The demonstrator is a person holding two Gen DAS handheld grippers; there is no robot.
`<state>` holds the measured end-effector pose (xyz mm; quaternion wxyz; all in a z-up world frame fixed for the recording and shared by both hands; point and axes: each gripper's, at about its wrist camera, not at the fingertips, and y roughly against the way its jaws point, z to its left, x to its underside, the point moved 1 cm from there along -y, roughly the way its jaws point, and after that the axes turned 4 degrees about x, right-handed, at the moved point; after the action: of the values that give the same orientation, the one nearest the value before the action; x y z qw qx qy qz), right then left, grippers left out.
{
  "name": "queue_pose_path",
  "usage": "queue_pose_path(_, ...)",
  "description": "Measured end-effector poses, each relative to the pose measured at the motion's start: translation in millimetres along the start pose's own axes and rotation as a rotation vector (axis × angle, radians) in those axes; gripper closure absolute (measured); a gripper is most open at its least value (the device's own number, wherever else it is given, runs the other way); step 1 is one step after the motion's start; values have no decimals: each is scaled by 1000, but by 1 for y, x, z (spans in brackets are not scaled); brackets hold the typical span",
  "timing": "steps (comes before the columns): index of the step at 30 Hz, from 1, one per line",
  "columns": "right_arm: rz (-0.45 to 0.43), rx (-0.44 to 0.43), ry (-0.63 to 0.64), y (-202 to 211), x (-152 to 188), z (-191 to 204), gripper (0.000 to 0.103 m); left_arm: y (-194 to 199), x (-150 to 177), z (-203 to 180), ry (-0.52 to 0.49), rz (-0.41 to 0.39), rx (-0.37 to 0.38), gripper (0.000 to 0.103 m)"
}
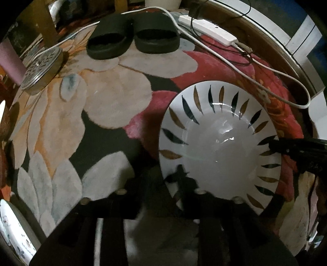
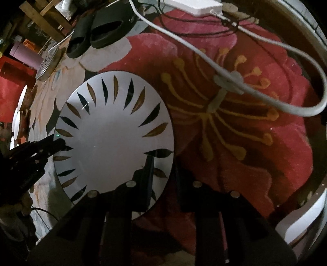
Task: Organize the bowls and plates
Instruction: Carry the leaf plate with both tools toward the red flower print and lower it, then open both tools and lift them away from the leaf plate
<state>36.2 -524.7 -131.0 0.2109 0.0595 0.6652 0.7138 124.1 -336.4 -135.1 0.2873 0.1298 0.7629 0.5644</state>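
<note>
My left wrist view shows me a second, flower-patterned plate [image 1: 14, 227] at the far lower left, which the right view misses. My right wrist view gives me the big red flower of the rug [image 2: 235, 114] and a white rounded object [image 2: 302, 221] low on the right.

The plate [image 1: 220, 147] with black and gold leaf marks sits on the rug, between my two tools. My left gripper [image 1: 161, 184] has its fingers parted, straddling the plate's near left rim: one finger [image 1: 184, 184] lies over the plate face, the other sits outside the rim. I cannot tell whether either pad presses the plate. My right gripper [image 2: 163, 176] is likewise spread across the rim on its own side, one finger [image 2: 147, 174] over the plate, the other over the red rug. Each view also catches the opposite tool at the plate's edge: the right one at the far right rim in the left view, the left one at the left rim in the right view.

Ahead of the left fingers the rug lies open up to the black slippers [image 1: 132, 34] and a round metal tin [image 1: 40, 69] off to the left. Ahead of the right fingers a white cable [image 2: 265, 96] loops over the rug from a white power strip [image 2: 196, 5].
</note>
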Motion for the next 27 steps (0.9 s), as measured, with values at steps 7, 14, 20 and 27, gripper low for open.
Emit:
queue_pose_path(7, -78, 9, 16, 40, 0, 25, 44, 35, 13, 14, 92, -23, 43, 39)
queue_pose_path(14, -123, -12, -11, 83, 23, 61, 0, 92, 36, 11, 144, -92, 32, 14)
queue_pose_path(20, -52, -35, -31, 91, 51, 82, 0, 120, 51, 1, 127, -104, -6, 3)
queue_pose_path(27, -47, -22, -49, 107, 67, 90, 0, 132, 67, 1, 146, -125, 2, 2)
